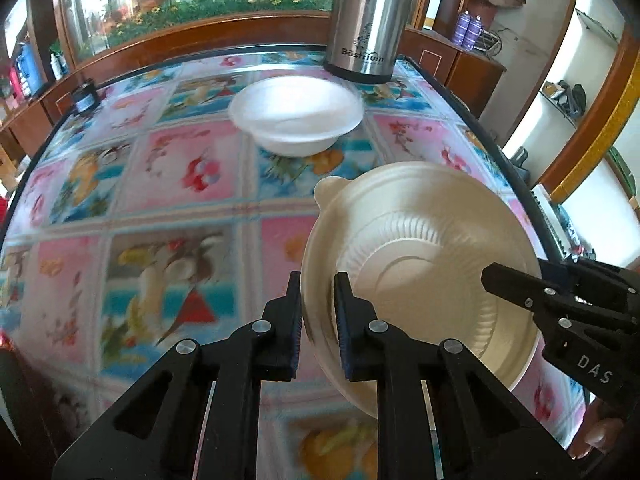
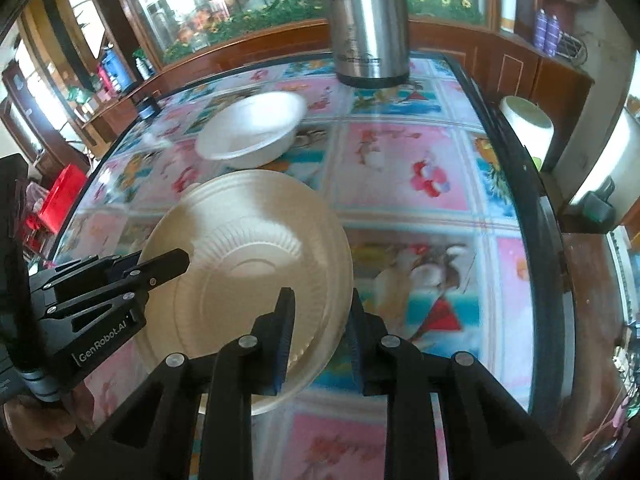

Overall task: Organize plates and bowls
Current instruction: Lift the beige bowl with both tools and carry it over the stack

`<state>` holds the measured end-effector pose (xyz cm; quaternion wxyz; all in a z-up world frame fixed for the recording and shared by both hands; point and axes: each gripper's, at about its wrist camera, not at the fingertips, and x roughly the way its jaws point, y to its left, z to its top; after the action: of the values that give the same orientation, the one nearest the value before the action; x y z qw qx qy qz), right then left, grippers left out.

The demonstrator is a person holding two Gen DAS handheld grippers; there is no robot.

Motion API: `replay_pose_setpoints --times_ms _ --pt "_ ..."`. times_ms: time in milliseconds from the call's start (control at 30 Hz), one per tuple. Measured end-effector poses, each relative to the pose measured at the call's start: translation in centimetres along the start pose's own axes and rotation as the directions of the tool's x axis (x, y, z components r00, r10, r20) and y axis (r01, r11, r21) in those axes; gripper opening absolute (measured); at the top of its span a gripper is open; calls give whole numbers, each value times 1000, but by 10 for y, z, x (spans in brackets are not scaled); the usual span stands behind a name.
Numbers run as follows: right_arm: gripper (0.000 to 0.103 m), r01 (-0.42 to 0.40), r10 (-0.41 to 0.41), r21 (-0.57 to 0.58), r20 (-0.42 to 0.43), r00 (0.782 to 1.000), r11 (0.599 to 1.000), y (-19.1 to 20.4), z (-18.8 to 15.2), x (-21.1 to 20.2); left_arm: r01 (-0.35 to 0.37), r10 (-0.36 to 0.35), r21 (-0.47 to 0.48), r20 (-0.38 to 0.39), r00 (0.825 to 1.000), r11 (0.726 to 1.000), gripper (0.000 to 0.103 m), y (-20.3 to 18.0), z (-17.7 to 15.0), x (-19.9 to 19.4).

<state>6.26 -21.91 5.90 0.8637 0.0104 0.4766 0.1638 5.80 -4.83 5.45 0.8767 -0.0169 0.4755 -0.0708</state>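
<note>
A cream ribbed bowl [image 1: 420,264] [image 2: 248,248] with a small tab on its rim is held at two opposite sides, tilted over the flowered table [image 1: 180,168] [image 2: 400,160]. My left gripper [image 1: 319,308] [image 2: 168,264] is shut on its left rim, one finger inside and one outside. My right gripper [image 2: 320,316] [image 1: 496,280] is shut on its right rim the same way. A white bowl [image 1: 296,114] [image 2: 252,128] stands upright farther back on the table, apart from both grippers. I cannot tell whether the cream bowl touches the table.
A tall steel thermos [image 1: 368,20] [image 2: 368,24] stands just behind the white bowl. A small dark jar [image 1: 86,98] [image 2: 148,108] sits at the far left corner. The table's black edge [image 2: 536,200] runs close on the right, with a white tub [image 2: 528,120] beyond it.
</note>
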Motion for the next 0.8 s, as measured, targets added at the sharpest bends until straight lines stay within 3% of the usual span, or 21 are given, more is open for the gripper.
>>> replay_pose_setpoints --times_ms 433,800 --pt "26 -57 57 -56 3 998 997 70 -34 -11 -32 33 -42 32 999 999 14 59 -54 -55" --pt "26 -78 84 -146 30 996 986 133 -42 -26 -46 52 -66 98 994 997 14 104 -76 -105"
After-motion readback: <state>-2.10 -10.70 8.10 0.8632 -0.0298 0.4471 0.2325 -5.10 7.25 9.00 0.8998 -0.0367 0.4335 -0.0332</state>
